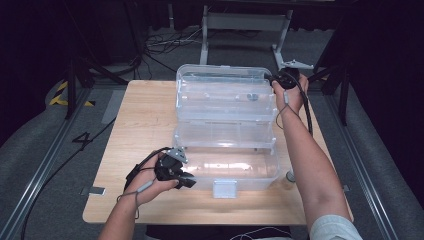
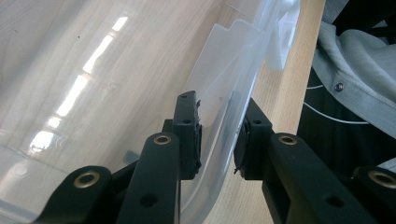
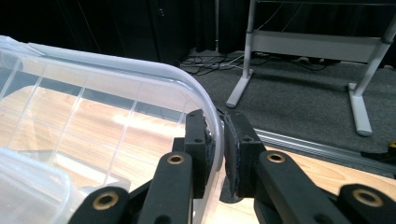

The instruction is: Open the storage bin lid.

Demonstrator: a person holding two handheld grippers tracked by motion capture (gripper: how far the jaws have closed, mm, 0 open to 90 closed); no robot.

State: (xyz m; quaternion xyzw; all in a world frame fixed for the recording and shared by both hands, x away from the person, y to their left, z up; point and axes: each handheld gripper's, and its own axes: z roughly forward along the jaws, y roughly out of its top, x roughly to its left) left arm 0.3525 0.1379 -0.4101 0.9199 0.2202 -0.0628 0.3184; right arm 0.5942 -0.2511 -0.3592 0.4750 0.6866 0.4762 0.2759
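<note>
Clear plastic storage box (image 1: 227, 117) with fold-out tiered trays sits open on the wooden tabletop (image 1: 135, 120), taking up most of the middle and reaching back to the far edge. It's stepped like stairs: lowest tray nearest the person, then two higher tiers climbing toward the back. A white latch (image 1: 224, 189) hangs off the front wall, close to the tabletop's near edge.

Left gripper (image 1: 186, 181) is down at the box's near left corner. In the left gripper view its jaws straddle the curved clear wall of that corner (image 2: 219, 135), one pad inside the box and one outside. The inner pad looks to be against the plastic, while the outer one sits right at it, so it reads as a pinch on the wall, though the see-through plastic makes the contact on that side hard to call for sure.

Right gripper (image 1: 279, 79) is way over at the far right corner of the top tier, arm stretched along the right side of the box. In the right gripper view the jaws are nearly together, with the rounded rim (image 3: 205, 100) of the top tray squeezed between the pads, so that one's clamped on the rim.

Grey carpet and a white metal stand (image 1: 245, 30) are beyond the far edge.
</note>
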